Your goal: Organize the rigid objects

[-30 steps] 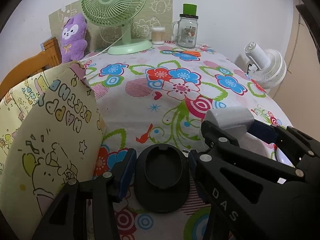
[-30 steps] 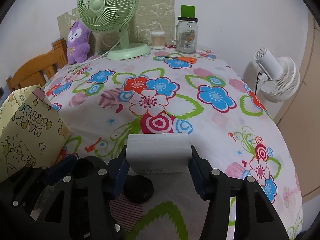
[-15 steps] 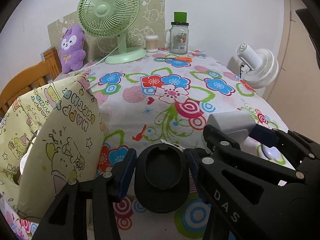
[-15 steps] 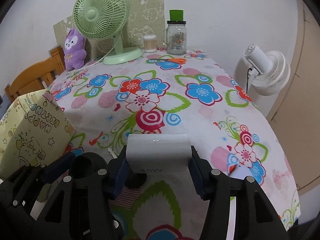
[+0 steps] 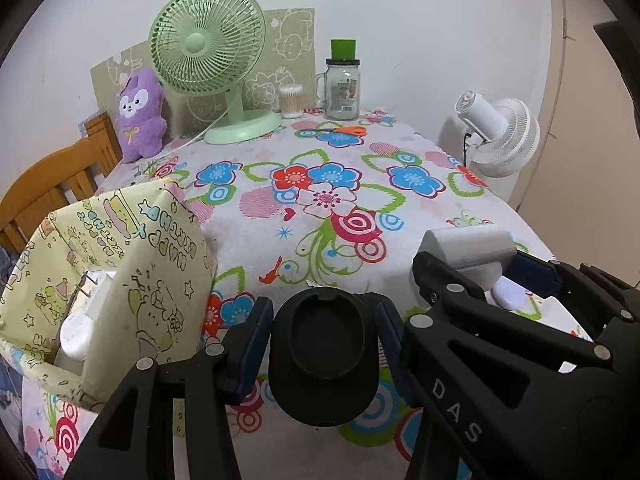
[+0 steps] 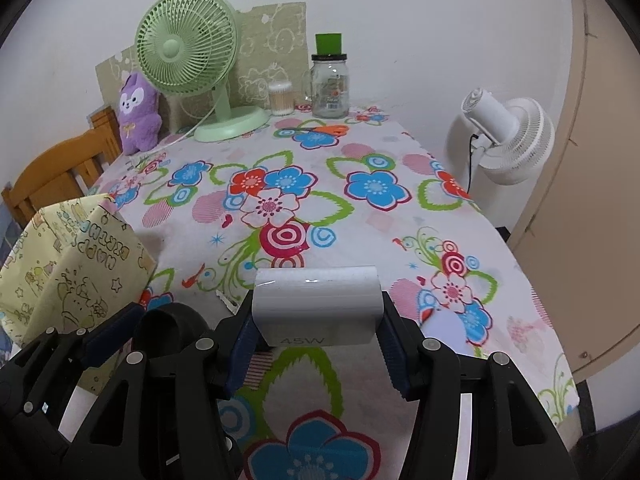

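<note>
While the left gripper (image 5: 324, 344) squeezes the black holder (image 5: 323, 354) and the right gripper (image 6: 316, 326) squeezes the white charger (image 6: 316, 306), either smooth thing could slip out before reaching the yellow box (image 5: 120, 280).

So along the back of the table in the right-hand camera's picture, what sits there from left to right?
Purple plush toy → green desk fan → cotton swab tub → glass jar with green top; the white fan stands off the table's right side.
</note>
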Motion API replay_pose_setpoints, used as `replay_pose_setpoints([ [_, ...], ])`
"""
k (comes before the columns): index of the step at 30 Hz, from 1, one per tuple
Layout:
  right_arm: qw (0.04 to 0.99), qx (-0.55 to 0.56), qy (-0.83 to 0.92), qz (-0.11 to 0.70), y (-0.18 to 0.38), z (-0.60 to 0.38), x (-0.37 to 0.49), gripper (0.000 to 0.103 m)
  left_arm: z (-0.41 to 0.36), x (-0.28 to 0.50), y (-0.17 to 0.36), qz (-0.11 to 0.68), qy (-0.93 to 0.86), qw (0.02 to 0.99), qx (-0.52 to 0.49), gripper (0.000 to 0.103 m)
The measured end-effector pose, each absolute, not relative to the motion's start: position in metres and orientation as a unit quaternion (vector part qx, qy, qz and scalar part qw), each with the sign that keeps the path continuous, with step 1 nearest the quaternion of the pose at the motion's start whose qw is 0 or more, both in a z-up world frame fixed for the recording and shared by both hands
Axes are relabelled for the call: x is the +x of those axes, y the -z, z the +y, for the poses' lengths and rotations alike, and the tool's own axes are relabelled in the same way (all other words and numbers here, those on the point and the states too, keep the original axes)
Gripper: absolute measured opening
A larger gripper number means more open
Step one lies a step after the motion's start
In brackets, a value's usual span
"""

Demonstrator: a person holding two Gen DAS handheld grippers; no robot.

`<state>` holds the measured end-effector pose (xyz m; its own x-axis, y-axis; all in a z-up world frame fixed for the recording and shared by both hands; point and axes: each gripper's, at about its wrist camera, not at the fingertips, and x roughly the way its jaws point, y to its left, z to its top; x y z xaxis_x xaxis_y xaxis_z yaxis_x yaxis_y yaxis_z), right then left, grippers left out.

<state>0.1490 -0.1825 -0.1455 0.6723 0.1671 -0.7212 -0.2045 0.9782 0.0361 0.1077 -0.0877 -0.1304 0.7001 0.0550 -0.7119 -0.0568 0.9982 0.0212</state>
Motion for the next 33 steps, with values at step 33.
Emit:
replay_pose_setpoints([
  [33, 0.929, -0.013, -0.064, 0.365, 0.084, -0.193, 0.097, 0.059, -0.095, 0.068, 0.073, 0.36, 0.006, 0.933, 0.02, 0.055],
])
